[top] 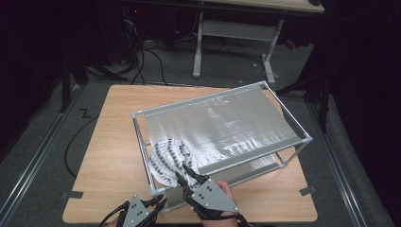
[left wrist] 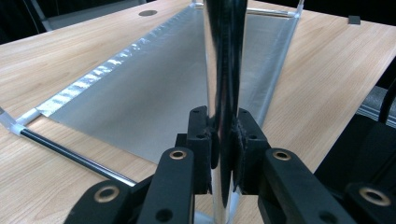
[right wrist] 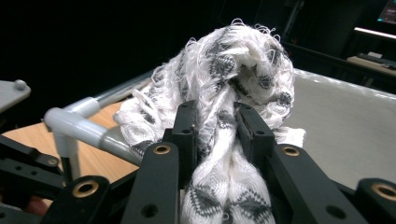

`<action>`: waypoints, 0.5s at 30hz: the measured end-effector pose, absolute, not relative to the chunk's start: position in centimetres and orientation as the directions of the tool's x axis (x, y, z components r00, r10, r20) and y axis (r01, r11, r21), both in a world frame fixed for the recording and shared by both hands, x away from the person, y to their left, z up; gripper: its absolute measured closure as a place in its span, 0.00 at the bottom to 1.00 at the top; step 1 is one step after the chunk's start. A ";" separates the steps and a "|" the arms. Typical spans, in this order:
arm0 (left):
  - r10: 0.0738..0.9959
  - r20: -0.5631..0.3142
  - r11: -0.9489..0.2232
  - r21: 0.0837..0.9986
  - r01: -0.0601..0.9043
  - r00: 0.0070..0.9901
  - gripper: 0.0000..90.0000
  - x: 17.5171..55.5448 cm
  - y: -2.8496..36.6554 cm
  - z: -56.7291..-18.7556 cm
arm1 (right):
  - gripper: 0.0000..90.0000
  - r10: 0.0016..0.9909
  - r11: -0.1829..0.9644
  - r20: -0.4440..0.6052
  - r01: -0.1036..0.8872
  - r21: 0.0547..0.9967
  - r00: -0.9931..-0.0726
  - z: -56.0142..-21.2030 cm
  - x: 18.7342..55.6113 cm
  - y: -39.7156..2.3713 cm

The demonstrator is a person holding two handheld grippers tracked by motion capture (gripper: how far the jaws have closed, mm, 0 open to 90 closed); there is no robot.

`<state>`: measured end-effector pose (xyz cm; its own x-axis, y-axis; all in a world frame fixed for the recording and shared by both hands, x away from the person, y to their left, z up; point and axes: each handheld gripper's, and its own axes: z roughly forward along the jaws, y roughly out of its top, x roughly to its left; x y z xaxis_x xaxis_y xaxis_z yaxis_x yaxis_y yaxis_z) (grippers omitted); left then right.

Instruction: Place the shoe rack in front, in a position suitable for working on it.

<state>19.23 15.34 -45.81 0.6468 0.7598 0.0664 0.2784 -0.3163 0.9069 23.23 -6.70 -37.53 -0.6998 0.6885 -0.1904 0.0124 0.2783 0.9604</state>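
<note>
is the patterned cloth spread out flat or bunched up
Bunched up: the white and grey cloth sits in a crumpled heap on the rack's silver sheet, one end pinched by the right gripper.

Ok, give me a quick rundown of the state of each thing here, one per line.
Left gripper: shut on an upright post of the rack.
Right gripper: shut on the cloth.
Cloth: bunched up, draped over the rack's near left corner.
Rack: standing on the table, silver sheet stretched flat and sloping.
Table: bearing the rack.
</note>
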 end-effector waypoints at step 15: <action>0.758 0.071 -0.324 0.904 0.279 0.648 0.88 19.7 15.6 -45.7 | 0.80 0.748 0.271 -0.181 0.044 0.962 -0.639 -37.5 24.6 -9.6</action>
